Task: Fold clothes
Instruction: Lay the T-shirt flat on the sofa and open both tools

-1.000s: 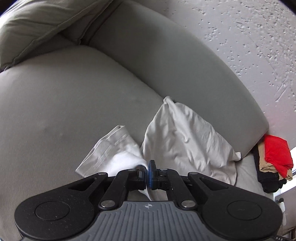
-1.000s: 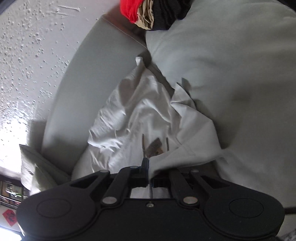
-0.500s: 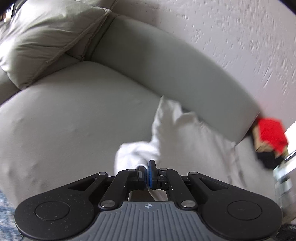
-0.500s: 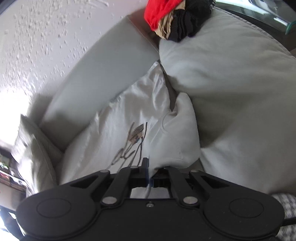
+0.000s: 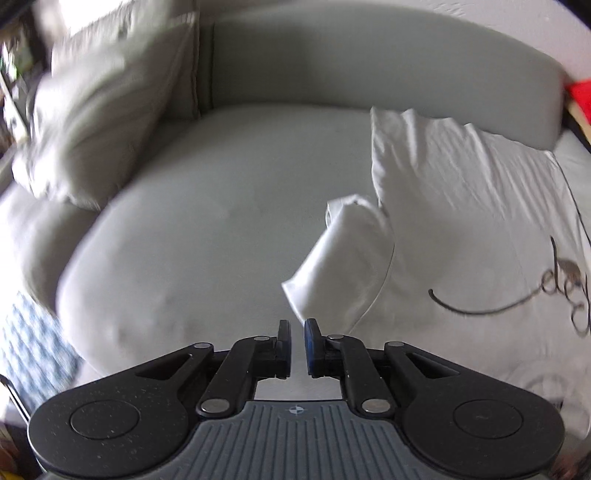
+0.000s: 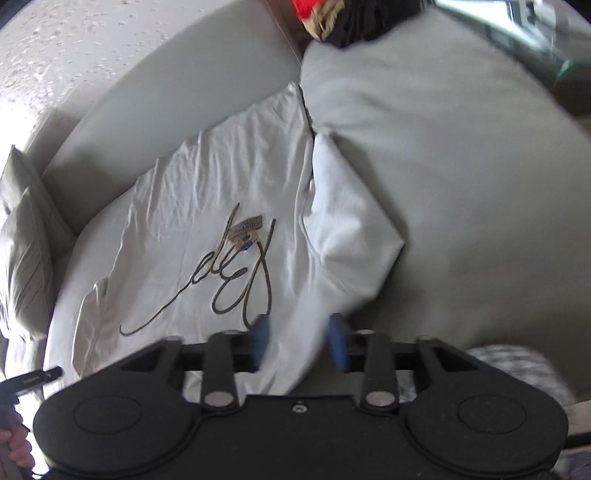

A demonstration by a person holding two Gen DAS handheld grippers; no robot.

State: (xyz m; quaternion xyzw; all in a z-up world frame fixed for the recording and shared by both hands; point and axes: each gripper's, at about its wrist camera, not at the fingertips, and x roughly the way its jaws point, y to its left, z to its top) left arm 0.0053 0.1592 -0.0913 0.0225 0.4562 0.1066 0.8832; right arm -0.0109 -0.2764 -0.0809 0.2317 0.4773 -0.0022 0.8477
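Left claw opening, empty, right claw opening wider (white shirt between, unpinched)

White printed T-shirt flat on sofa

In your left wrist view, the shirt is lying on the sofa seat at the right of the frame, its top edge reaching up against the backrest. One sleeve is lying at the shirt's left side, pointing toward the lower centre. A cushion is leaning in the upper left corner. In your right wrist view, the shirt is spreading across the centre-left, and a pile of clothes is sitting at the top edge, behind the seat.
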